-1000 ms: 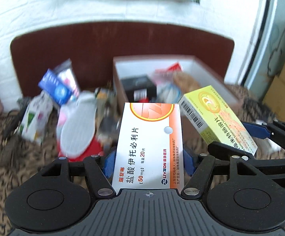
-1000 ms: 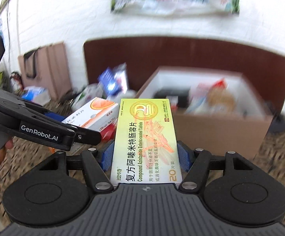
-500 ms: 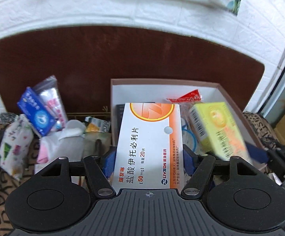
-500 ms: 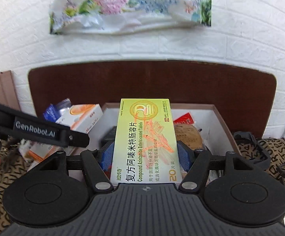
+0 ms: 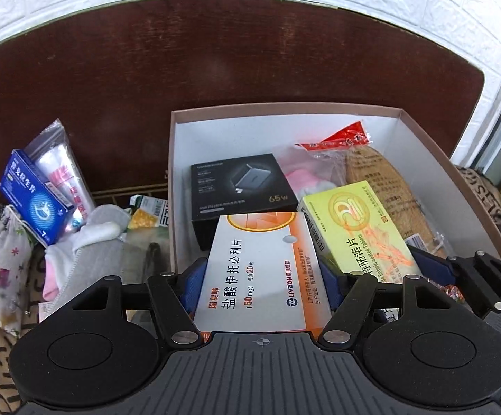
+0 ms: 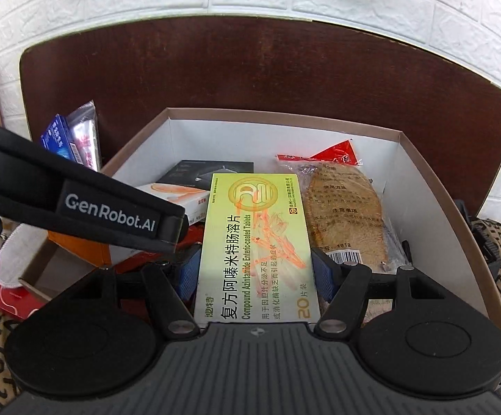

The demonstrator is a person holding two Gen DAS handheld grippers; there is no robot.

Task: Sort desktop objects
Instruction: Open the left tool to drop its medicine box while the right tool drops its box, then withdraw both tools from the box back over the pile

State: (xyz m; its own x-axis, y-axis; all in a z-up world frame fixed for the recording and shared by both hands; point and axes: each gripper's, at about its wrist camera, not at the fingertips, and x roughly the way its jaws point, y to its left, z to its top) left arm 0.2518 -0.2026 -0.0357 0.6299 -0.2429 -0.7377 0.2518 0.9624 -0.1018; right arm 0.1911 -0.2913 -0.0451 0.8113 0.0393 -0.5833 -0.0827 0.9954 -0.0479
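Gripping a white-and-orange medicine box (image 5: 262, 273) between closed jaws, the left gripper (image 5: 262, 278) is holding it over the near edge of the open cardboard box (image 5: 423, 131). The right gripper (image 6: 255, 269) is clamping a yellow medicine box (image 6: 255, 242) just beside it, above the same box. Inside are lying a black charger box (image 5: 238, 186) and a brown packet (image 6: 345, 214).
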